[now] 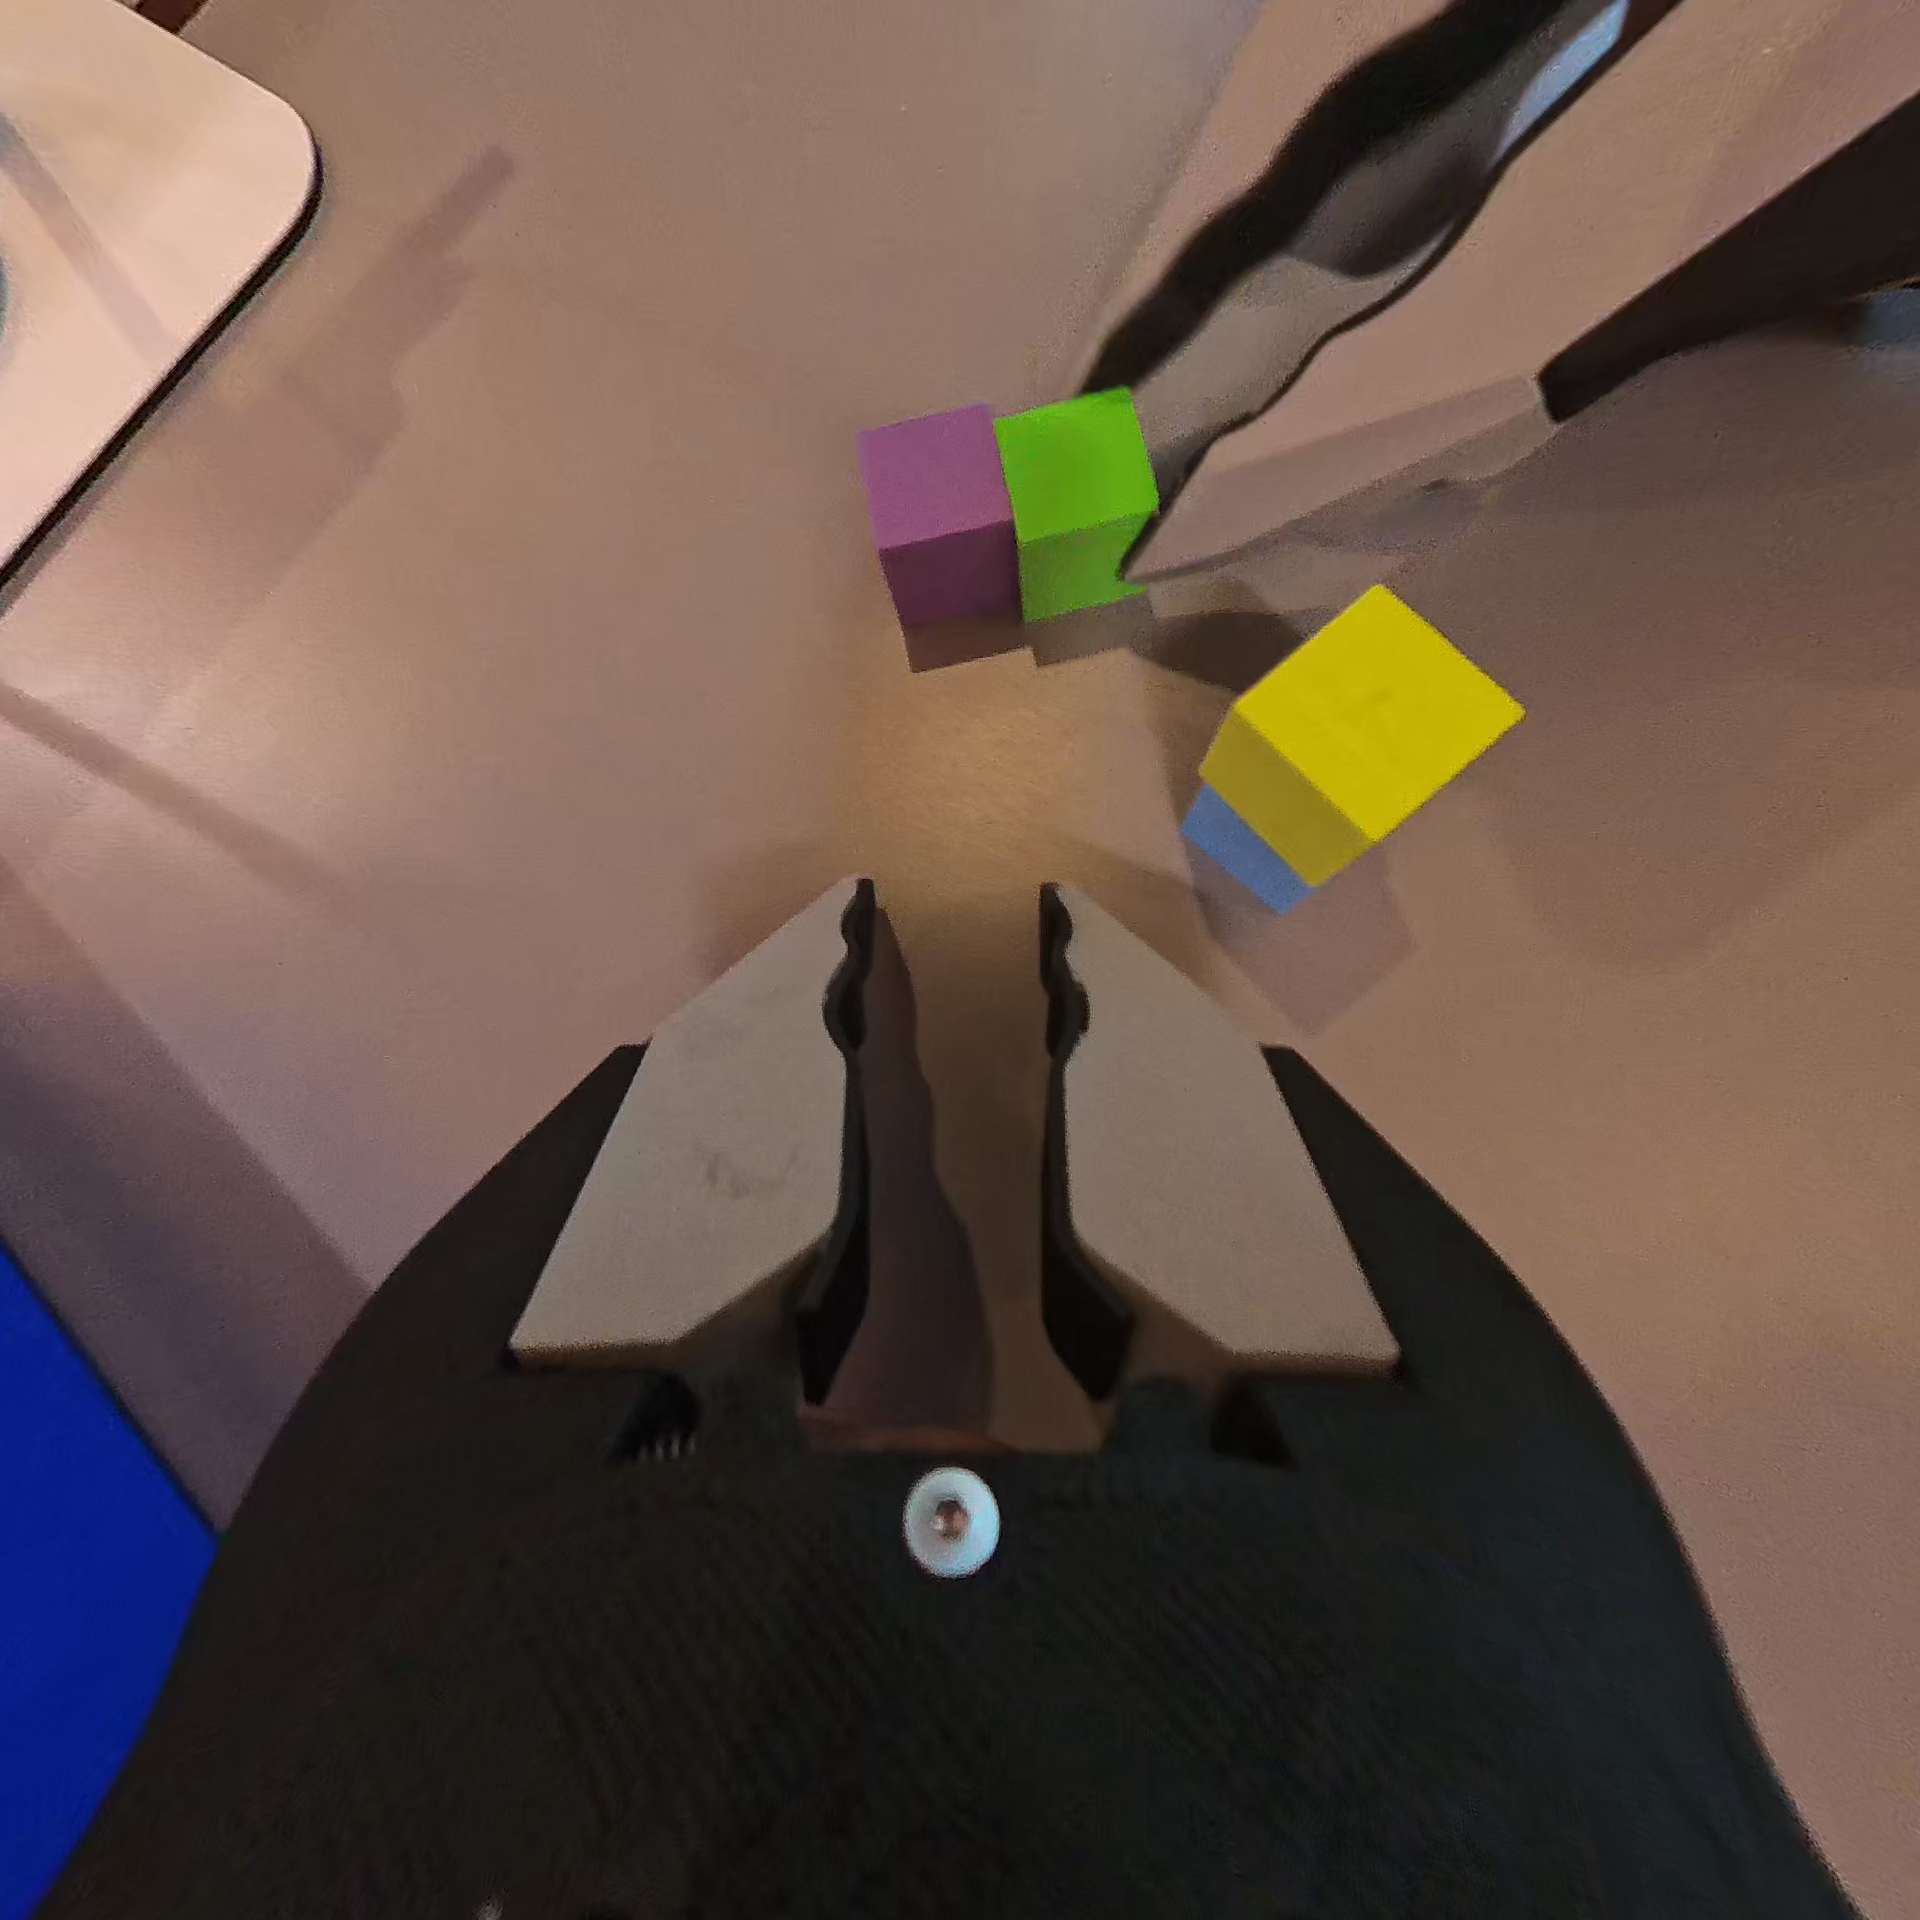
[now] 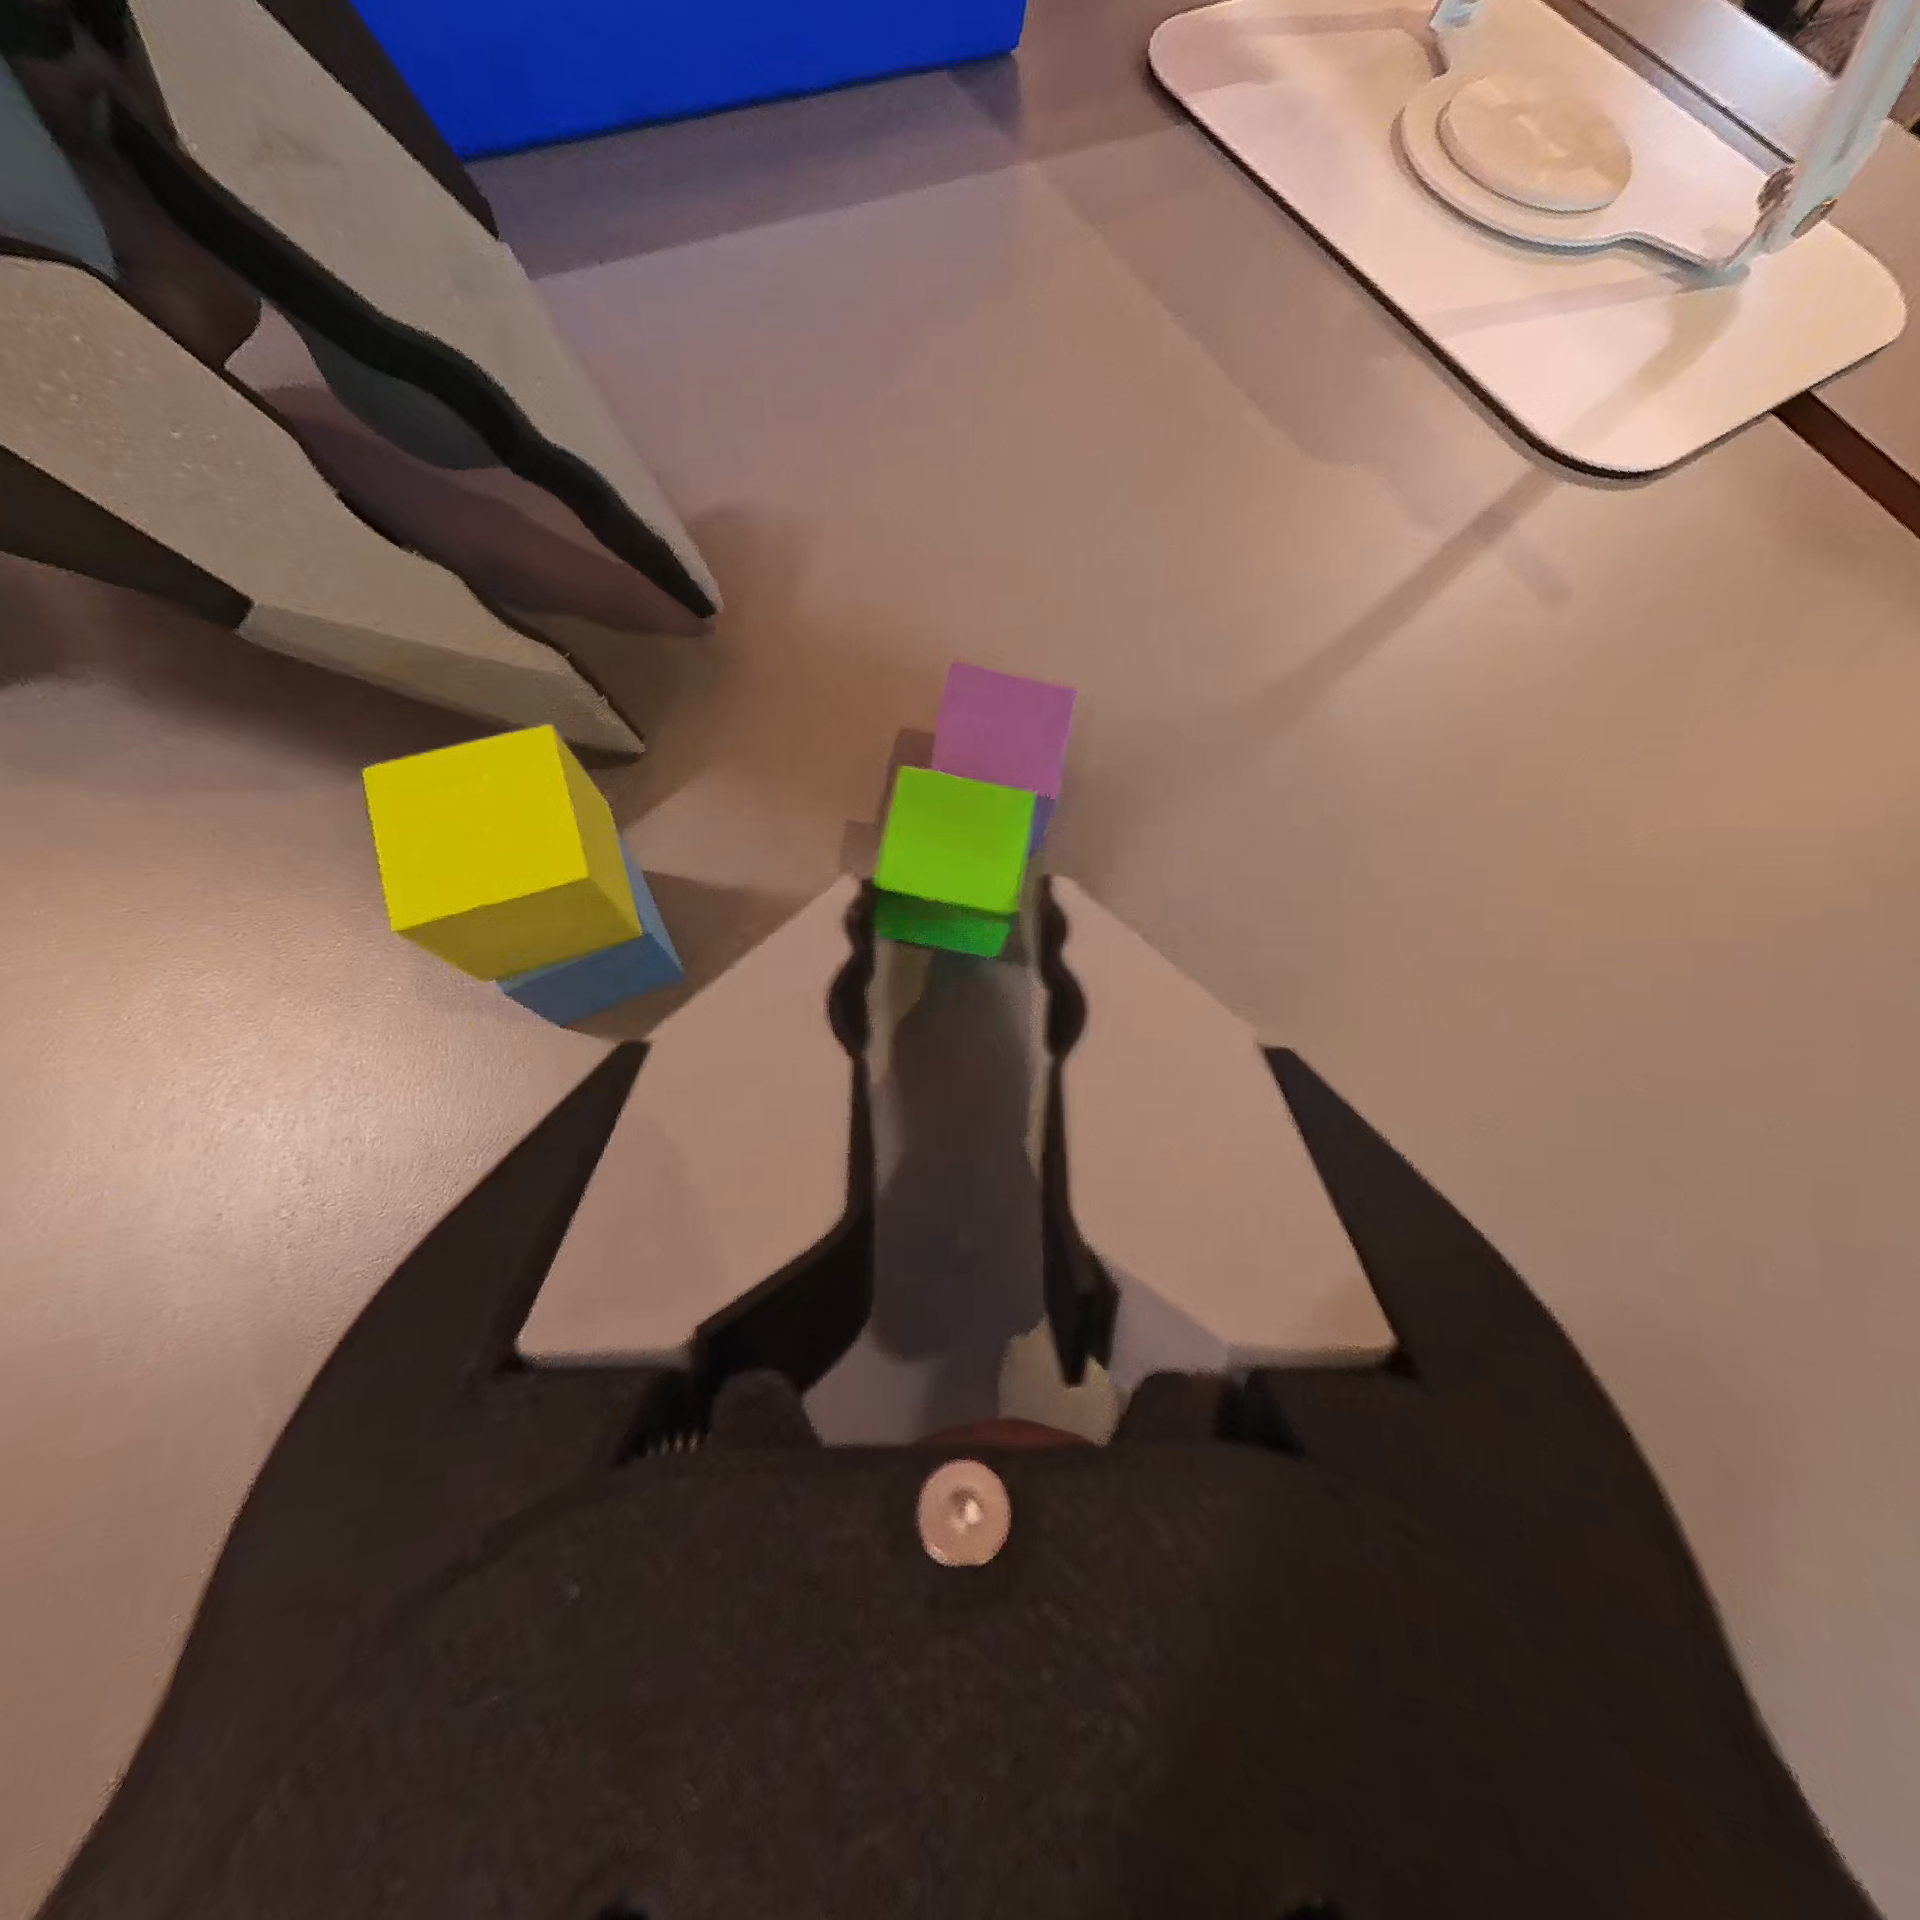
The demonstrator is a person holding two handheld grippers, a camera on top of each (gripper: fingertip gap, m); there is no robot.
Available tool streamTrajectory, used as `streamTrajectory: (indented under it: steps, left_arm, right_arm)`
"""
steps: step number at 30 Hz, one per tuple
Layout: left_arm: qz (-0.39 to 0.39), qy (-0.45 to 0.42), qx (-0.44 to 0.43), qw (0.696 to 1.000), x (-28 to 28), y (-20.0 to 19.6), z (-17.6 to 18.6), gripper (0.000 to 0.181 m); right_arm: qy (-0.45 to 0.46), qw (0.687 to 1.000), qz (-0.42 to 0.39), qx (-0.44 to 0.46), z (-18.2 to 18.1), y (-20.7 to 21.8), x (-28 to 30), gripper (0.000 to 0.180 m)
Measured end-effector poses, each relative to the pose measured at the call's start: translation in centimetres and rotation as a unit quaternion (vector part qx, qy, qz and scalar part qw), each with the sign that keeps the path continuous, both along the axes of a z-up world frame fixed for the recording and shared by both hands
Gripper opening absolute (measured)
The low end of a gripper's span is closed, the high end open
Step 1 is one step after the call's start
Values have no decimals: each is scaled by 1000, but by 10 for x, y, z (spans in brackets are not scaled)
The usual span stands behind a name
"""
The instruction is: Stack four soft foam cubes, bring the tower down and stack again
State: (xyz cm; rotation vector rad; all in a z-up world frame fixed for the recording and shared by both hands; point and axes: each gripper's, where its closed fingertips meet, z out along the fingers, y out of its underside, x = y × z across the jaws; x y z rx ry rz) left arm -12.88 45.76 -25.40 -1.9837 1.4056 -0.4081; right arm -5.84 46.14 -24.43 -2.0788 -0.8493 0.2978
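Beige worktop (image 2: 1455, 935) fills both views. At centre frame the right gripper (image 2: 951, 894), jaws part open, straddles the green cube (image 2: 951, 836) touching the purple cube (image 2: 1003, 727), probably to lift it onto the yellow cube (image 2: 478, 821) capping the blue cube (image 2: 597, 977). Left gripper (image 1: 951, 894) waits, gaping, empty.

Warm, dimmish indoor light, pinkish cast on the counter (image 1: 623, 623). Brighter warm patch just ahead of the left fingers (image 1: 769, 1091). Soft short shadows beside the cubes; long faint streak shadows cross the counter. Wide-angle stretch at edges. Near parts and frame edges soft, slightly blurred; cubes fairly sharp.
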Motion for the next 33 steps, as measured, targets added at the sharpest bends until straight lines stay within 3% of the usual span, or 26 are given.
streamTrajectory:
  steps: [7, 13, 20, 33]
  left_arm:
    - [15, -3, 13, 1000, -3, 7, 1, 31]
    - [8, -30, -2, 1000, 2, 5, 0, 24]
    - [8, -25, 3, 1000, 0, 6, 0, 24]
    - [6, -24, 7, 1000, 1, 5, 0, 21]
  right_arm:
    - [42, 998, 51, 15, 19, -12, -3, 24]
    - [56, 983, 166, 57, 54, -39, -11, 24]
    - [39, 963, 266, 12, 61, -54, -33, 24]
    - [-2, 957, 289, 0, 59, -59, -38, 24]
